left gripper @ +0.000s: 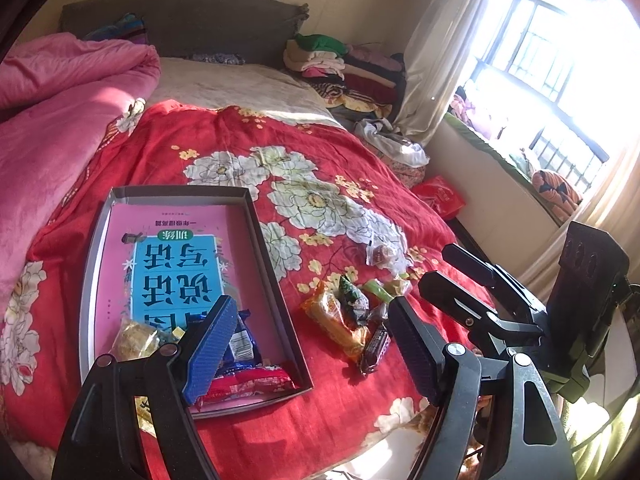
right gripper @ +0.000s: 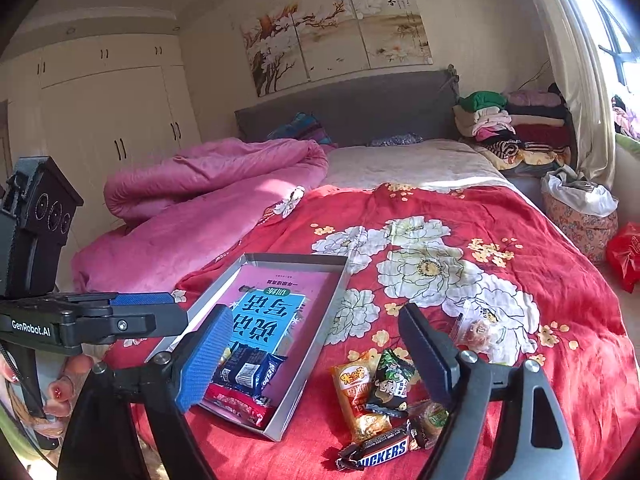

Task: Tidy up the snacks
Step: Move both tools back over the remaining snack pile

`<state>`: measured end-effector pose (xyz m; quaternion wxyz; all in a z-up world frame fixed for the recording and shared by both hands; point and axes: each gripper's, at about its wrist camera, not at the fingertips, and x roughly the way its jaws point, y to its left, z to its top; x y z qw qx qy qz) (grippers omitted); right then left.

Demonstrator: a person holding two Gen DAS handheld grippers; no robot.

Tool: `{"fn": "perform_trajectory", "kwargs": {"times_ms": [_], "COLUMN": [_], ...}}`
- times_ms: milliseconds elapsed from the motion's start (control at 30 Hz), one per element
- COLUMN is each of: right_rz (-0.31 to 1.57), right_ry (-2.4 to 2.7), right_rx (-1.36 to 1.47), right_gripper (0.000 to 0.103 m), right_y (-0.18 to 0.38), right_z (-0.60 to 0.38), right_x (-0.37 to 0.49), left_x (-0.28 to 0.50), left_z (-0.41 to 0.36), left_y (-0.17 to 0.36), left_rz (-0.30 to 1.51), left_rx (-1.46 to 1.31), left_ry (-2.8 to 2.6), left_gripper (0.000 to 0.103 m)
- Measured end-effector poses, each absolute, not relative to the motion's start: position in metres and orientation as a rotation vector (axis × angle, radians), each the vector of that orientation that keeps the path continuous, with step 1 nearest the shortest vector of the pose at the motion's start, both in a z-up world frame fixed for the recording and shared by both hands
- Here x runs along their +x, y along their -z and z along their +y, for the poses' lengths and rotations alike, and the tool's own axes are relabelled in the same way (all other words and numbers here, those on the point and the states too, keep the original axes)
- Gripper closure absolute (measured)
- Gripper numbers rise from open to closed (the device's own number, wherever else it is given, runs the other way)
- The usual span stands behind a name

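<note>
Left gripper gapes wide, empty, low centre, over tray; right gripper likewise, above Snickers bar.

Soft matt cloth bedspread, printed with flowers; fleecy pink quilt. Grey tray looks like matt card. Snack wrappers are glossy, crinkled plastic. Gripper pads show rough blue texture.

"GenRobot.AI" on the left gripper; "SNICKERS", first letter hidden, on the chocolate bar.
</note>
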<state>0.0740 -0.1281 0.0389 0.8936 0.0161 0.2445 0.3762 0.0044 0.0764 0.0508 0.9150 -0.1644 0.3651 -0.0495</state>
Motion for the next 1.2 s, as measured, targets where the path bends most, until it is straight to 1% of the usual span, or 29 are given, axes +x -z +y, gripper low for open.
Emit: {"fn": "perform_trajectory", "kwargs": {"times_ms": [200,767,1200], "right_rz": [0.481,0.464,0.503], "right_ry": [-0.771,-0.707,-0.544], "right_rx": [0.026,0.092,0.110], "right_gripper": [0.014,0.013,0.013], "right_y": [-0.043,-0.044,-0.031], "right_z": [-0.138,-0.179,-0.217], "right_x": [0.073,0.087,0.111], "left_x": [0.005,0.020,0.036], "left_z": [0.068,0.035,0.006], "left_y": [-0.053,-0.053,-0.031], "left_rz": [0.759,0.795,0.866], "left_rx": [-0.333,-0.309,-0.265], "left_ry": [0.095,0.115,0.152], "left_gripper": [0.024,0.024,0.024]}}
